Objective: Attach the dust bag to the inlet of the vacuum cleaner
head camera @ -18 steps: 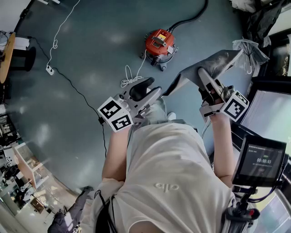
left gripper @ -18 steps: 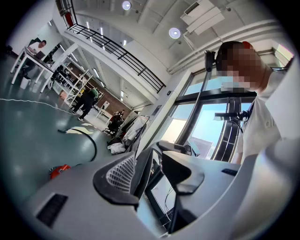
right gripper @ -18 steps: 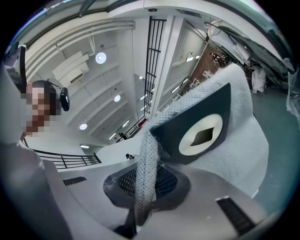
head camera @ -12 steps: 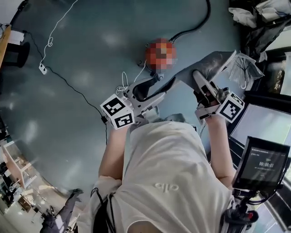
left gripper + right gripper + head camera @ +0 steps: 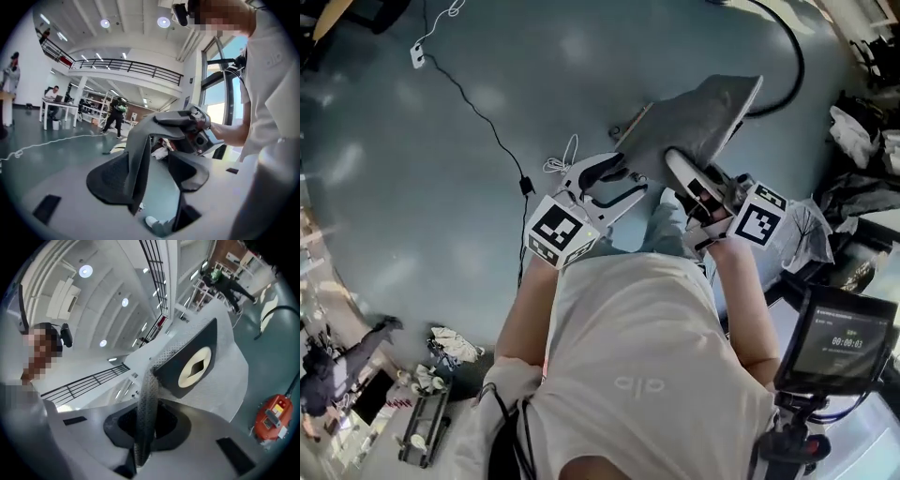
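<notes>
Nearest, noted white shirt (image 5: 647, 375) with both forearms out front, and a timer screen (image 5: 839, 342) by the right elbow. Found right gripper (image 5: 146, 420) clamped fully shut on a fold of the grey mesh bag (image 5: 698, 112), pads pressing the fabric from both sides. Found left gripper (image 5: 154, 169) with jaws well apart and an edge of the bag hanging between them, close against one pad, clear of the other; not gripped. Saw bag held up off the floor (image 5: 441, 216), ahead of both grippers, tilted, its dark collar (image 5: 194, 365) with pale ring and diamond-shaped slit facing the right gripper's camera. Below, logged black cable (image 5: 495, 136) across the floor and white cord (image 5: 563, 164) looped near the left gripper. Farther out, recorded black hose (image 5: 789, 61) curving past the bag. Spotted red vacuum (image 5: 273, 422) on the floor in the right gripper view only, well apart from the bag; collar not on its inlet. Farthest, made out railed balcony (image 5: 126, 65) and a standing person (image 5: 116, 117), too small for detail.
</notes>
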